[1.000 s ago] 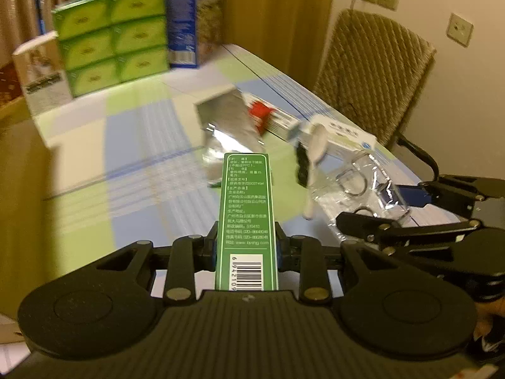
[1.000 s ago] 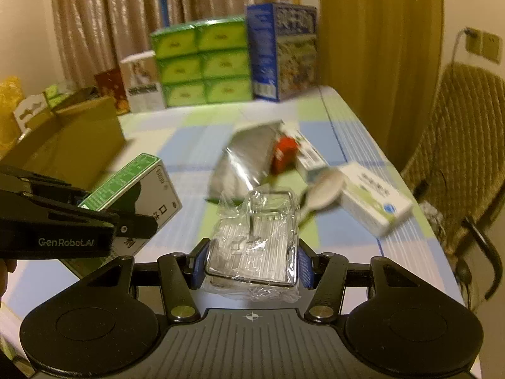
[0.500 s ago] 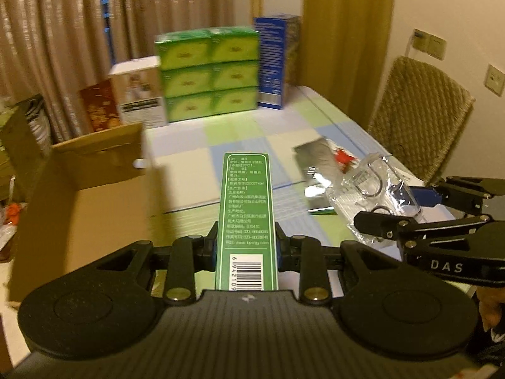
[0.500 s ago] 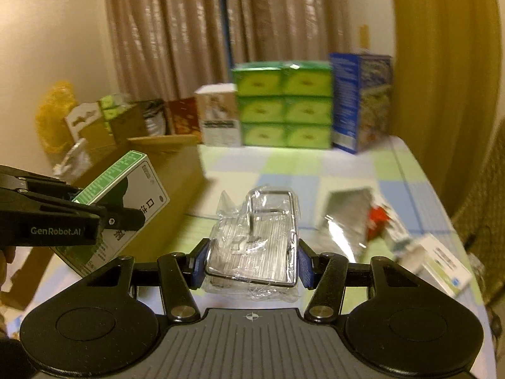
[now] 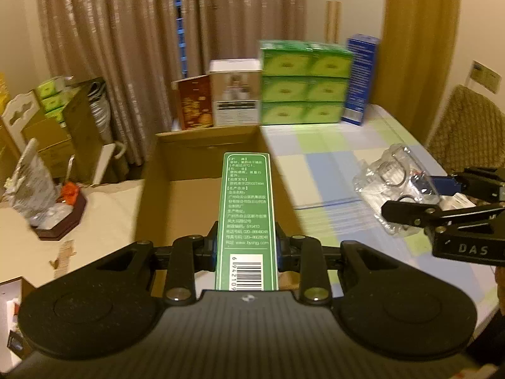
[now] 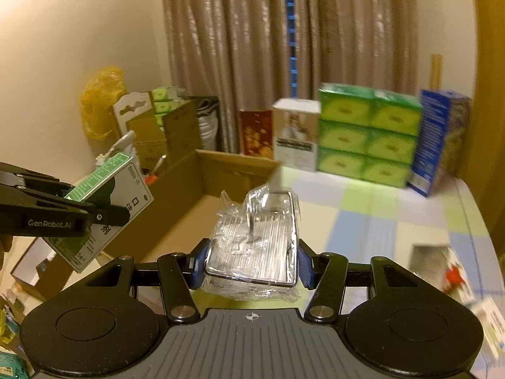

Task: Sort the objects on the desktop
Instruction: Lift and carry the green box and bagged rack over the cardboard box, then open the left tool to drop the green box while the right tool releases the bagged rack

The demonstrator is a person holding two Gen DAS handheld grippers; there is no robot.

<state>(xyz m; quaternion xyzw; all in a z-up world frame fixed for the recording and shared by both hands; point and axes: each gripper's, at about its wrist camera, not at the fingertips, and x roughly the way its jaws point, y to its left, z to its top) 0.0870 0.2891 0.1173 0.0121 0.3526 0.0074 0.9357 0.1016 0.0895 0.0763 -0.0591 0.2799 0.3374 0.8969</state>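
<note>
A: Left gripper (image 5: 246,248) is clamped on the green medicine box (image 5: 246,218), which sits over the open cardboard box (image 5: 176,186). Right gripper (image 6: 251,265) is pinched on the clear plastic packet (image 6: 255,240), level with the carton's near corner.

B: Drop plan?

A: I'd lower the green box past the rim first, keep it flat, then release. It's rigid, so it should fall clean. The packet is crinkly film over a wire frame and may cling to the blue pads (image 6: 304,267), so open wide.

B: Obstacles?

A: The two grippers are near each other; stagger them. The carton's far wall stands up. The stacked green tissue packs (image 5: 304,83) and blue carton (image 5: 359,79) sit behind it, well clear. The foil pouch (image 6: 429,259) is left on the tablecloth (image 6: 363,221).
</note>
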